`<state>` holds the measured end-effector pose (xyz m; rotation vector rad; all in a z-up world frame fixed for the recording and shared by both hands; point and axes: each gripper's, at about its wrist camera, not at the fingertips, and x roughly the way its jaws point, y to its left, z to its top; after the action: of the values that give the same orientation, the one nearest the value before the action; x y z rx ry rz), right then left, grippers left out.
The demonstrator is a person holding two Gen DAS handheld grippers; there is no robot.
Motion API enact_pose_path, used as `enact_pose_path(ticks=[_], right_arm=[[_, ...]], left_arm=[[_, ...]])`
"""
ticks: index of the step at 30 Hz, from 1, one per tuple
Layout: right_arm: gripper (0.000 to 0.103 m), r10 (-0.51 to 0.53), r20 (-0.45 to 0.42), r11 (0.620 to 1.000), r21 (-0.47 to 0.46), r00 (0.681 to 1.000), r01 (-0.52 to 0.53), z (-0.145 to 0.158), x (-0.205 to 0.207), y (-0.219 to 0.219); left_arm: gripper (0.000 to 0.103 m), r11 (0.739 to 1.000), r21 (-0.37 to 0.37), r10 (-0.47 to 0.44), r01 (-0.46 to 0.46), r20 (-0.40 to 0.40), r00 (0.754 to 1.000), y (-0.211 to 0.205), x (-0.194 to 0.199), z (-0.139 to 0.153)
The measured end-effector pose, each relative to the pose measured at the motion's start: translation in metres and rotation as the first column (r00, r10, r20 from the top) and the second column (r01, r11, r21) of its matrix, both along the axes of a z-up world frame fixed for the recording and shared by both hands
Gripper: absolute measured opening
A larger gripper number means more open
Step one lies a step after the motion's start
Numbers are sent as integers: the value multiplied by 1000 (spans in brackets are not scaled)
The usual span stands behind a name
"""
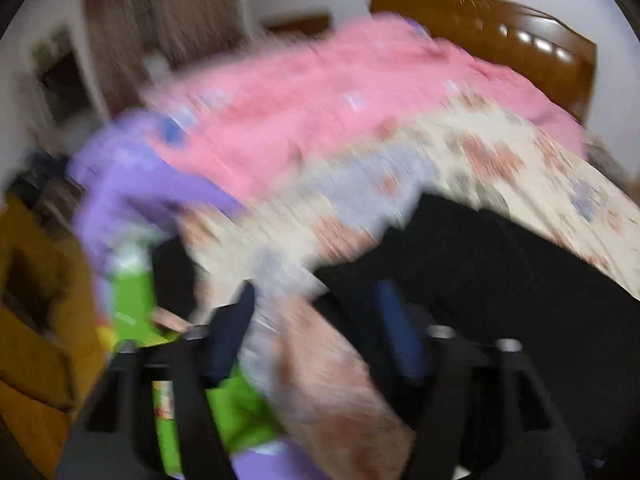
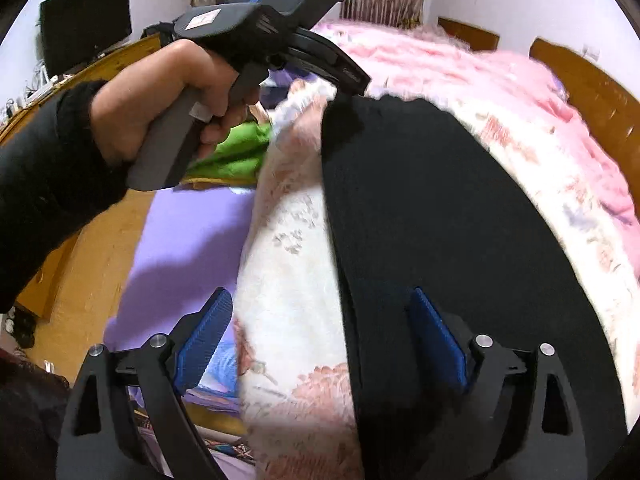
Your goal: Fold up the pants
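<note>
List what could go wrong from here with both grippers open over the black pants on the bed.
1. The pants lie along the blanket's edge, so a nudge might slide them off.
2. The right gripper straddles pants and blanket, so closing may pinch both.
3. The left wrist view is badly blurred, so the left gripper might miss its grasp.

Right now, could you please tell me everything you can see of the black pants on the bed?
The black pants are plain, matte, soft-looking fabric, lying flat as a long, smooth band on the floral cream blanket near the bed's edge. Their far end looks squarely cut. Pockets and seams cannot be made out. The right gripper stands open above their near part, one pad over the pants and the other beyond the blanket's edge, not pinching the cloth. The left gripper, open in its blurred view, is at their far end.
</note>
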<state>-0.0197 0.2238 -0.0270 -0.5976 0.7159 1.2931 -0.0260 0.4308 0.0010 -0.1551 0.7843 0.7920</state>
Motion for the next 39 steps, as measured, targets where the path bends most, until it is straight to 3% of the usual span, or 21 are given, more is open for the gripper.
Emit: enact_pose_path(ticks=[3,5,9,10,11,12,16,17,20,21,22,25,26,28,29,31,32,33,35,37,39], right_arm=[[86,-134,-19,989,54,991,135,17,27,-31],[88,-241,-15,968,62,970,241,20,51,-53],[88,-502,9,865,21,865,501,17,118,-105],[88,-560,20,829,10,828,560,15,136,-119],[88,-593,31,805,-3,805,593,12,149,-128],[88,-616,52,786,-21,786,618,9,159,-136],[88,-677,123,716,-116,726,688,-18,191,-163],[92,-685,97,714,-108,722,692,-22,197,-170],[92,-726,21,686,-58,688,726,-27,206,-194],[92,-758,59,647,-56,649,761,-24,208,-200],[92,-772,73,628,-60,631,776,-21,209,-205],[92,-793,64,606,-25,606,795,-3,191,-241],[92,-797,62,601,-23,601,799,1,184,-255],[92,-819,85,565,-52,567,824,0,169,-288],[92,-829,96,547,-67,551,834,-2,170,-298],[92,-862,113,483,-111,494,869,-11,164,-329],[92,-871,111,467,-119,479,876,-12,159,-339],[92,-881,112,446,-130,461,885,-14,157,-351],[92,-898,70,420,-154,434,894,-18,154,-377],[92,-908,18,410,-158,418,898,-19,153,-397],[92,-916,53,384,-169,397,908,-20,148,-411]], left_arm=[[83,990,59,-132,128,76,988,-32,-1,32],[97,961,56,-274,269,97,957,-65,10,41],[98,858,39,-513,512,27,858,-136,53,21],[98,847,33,-532,531,11,847,-145,60,14],[98,825,-1,-564,564,-7,825,-156,72,0],[98,820,-17,-572,572,-18,820,-162,77,-9],[100,837,-46,-547,546,-122,828,-163,84,-56],[102,835,-57,-549,547,-60,833,-156,78,-60],[102,837,-138,-537,529,-20,844,-141,79,-65],[102,839,-130,-537,529,-35,843,-142,81,-64],[102,841,-119,-535,527,-54,843,-145,80,-64],[101,881,-4,-466,473,-169,868,-166,79,-44],[101,870,65,-473,489,-168,865,-181,74,-30],[101,838,96,-526,538,-127,841,-208,67,-8],[101,809,75,-578,583,-78,812,-228,65,2],[101,737,14,-675,675,-31,737,-264,72,4],[101,680,-27,-733,733,-28,679,-287,80,-2],[101,642,-51,-767,765,-36,641,-305,85,-9],[101,601,-82,-799,795,-83,596,-337,97,-32],[102,604,-97,-795,791,-138,590,-350,105,-54],[102,615,-114,-789,780,-90,608,-345,104,-56]])
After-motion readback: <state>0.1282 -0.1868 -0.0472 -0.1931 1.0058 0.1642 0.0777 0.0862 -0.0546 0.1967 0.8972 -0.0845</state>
